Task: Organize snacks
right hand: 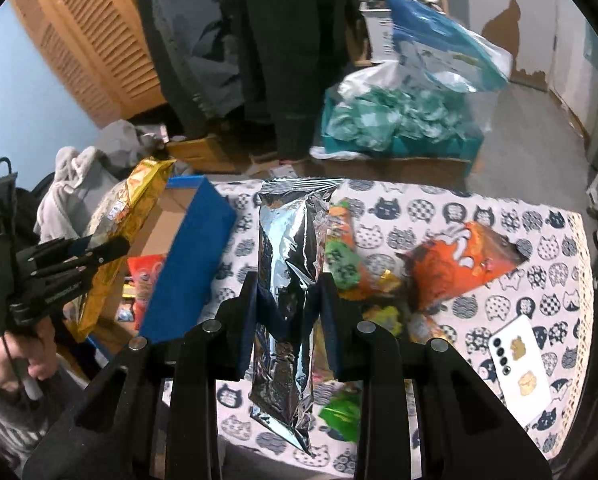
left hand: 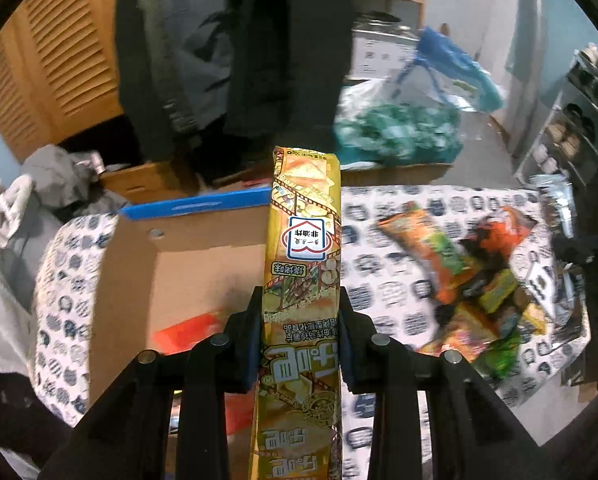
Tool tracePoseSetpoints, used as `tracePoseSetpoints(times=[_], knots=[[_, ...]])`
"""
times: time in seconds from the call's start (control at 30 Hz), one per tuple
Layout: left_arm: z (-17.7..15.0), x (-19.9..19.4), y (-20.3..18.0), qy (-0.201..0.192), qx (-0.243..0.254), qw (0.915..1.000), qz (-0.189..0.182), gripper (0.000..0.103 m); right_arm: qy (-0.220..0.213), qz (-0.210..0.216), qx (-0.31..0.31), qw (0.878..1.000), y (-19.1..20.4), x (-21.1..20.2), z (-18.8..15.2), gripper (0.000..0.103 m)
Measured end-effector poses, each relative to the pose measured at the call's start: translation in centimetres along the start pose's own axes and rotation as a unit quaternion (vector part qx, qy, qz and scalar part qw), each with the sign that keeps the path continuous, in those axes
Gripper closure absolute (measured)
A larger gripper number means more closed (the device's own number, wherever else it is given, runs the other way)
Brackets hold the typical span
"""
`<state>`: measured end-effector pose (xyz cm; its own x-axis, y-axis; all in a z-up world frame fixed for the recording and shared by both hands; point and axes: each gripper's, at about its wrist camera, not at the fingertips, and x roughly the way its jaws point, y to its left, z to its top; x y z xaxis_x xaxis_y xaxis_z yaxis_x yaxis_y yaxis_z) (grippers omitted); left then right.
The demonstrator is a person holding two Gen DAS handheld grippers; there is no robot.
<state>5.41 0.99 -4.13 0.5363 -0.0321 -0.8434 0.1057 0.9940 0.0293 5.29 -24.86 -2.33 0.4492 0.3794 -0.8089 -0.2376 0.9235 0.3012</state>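
Gripping a yellow chip packet (left hand: 303,264) marked "50g", left gripper (left hand: 301,312) hangs over the cardboard box (left hand: 187,264); right gripper (right hand: 289,300) pinches a seemingly unlabelled silver foil packet (right hand: 289,248).

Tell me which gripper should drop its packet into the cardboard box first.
Left, probably. The left gripper holds the gold packet right over the box, while the right gripper holds the silver packet above the cat-print cloth, beside the box.

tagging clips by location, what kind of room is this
Probably a cluttered room in a home, perhaps a bedroom or storage corner: dark coats hang by a louvered wooden door, and snacks lie on a cat-print cloth.
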Motion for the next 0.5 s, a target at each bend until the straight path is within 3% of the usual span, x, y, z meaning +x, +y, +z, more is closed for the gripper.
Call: tracePoseSetpoints(times=[0.2,0.5], knots=[[-1.7,1.1,5.2,0.008,-0.034,0.9987,0.038,0.071,0.012,0.025,-0.016,1.000,2.8,1.6,0.9,0.075],[-5.4,5.7,11.3,0.084,-0.083,0.9912,0.060,0.071,0.043,0.044,-0.042,0.997,7.0,4.9,1.7,0.075]])
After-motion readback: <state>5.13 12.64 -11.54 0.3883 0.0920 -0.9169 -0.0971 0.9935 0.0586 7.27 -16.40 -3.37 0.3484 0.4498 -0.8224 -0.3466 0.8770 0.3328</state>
